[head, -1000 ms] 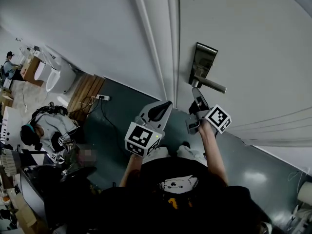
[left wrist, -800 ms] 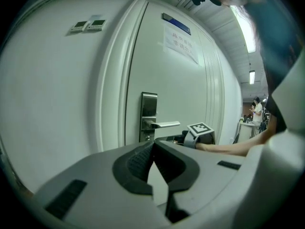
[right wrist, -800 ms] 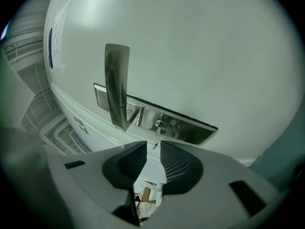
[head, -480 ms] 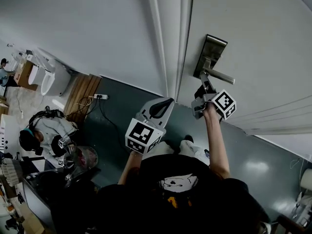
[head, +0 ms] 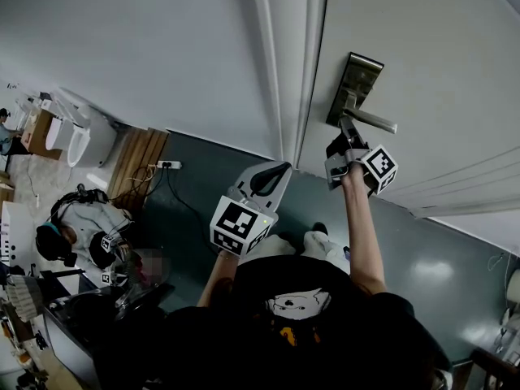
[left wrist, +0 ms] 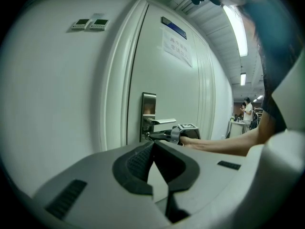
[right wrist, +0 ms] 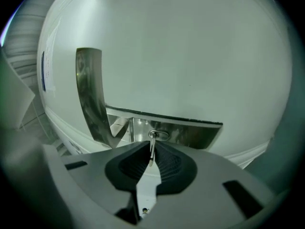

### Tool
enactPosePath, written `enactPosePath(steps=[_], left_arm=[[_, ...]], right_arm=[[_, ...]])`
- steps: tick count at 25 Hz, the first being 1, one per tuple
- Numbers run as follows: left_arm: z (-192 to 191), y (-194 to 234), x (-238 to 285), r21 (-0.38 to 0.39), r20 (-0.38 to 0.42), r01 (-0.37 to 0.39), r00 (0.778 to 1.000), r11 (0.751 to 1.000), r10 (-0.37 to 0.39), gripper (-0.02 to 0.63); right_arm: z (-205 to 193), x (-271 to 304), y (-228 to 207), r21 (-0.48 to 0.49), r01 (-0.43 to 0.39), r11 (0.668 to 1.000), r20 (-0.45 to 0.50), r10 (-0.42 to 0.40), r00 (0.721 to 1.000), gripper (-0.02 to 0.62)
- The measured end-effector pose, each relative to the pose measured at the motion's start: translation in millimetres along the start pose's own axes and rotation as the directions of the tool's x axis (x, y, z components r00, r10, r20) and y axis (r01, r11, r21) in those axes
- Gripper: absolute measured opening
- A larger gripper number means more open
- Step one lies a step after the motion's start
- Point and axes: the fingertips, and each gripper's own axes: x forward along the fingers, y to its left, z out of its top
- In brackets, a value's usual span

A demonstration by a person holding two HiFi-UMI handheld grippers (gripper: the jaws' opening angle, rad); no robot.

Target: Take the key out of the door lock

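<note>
A steel lock plate with a lever handle is mounted on the white door. My right gripper is pressed up to the plate just under the handle. In the right gripper view, the key sticks out of the round cylinder, edge-on between the black pads, and the jaws are shut on it. My left gripper hangs lower and left of the door edge, shut and empty. In the left gripper view, its tips point toward the plate and the right gripper.
The door frame runs down beside the lock. A power strip and wooden panel lie on the dark floor at left. A seated person with a headset is at lower left. A paper sign hangs on the door.
My right gripper has moved up from below the handle to the lock plate and closed on the key. The left gripper has stayed about where it was.
</note>
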Motion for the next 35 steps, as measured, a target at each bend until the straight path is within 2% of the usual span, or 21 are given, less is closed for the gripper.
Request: enactPosePath(steps=[3, 18, 30, 35], left_arm=[[-1, 0, -2, 0.003, 0.004, 0.006, 1.0, 1.0, -0.006, 0.006], [9, 0, -6, 0.015, 0.029, 0.02, 0.999, 1.0, -0.021, 0.006], [9, 16, 1, 0.0, 0.033, 0.021, 0.999, 1.0, -0.021, 0.006], [6, 23, 11, -0.006, 0.03, 0.031, 0.999, 1.0, -0.03, 0.005]], right_arm=[[-1, -1, -2, 0.06, 0.005, 0.998, 0.026, -0.007, 1.0, 0.026], [0, -8, -1, 0.109, 0.037, 0.993, 0.073, -0.045, 0.996, 0.021], [2, -9, -2, 0.133, 0.048, 0.99, 0.091, -0.06, 0.994, 0.021], [-9, -24, -4, 0.098, 0.039, 0.994, 0.073, -0.046, 0.996, 0.021]])
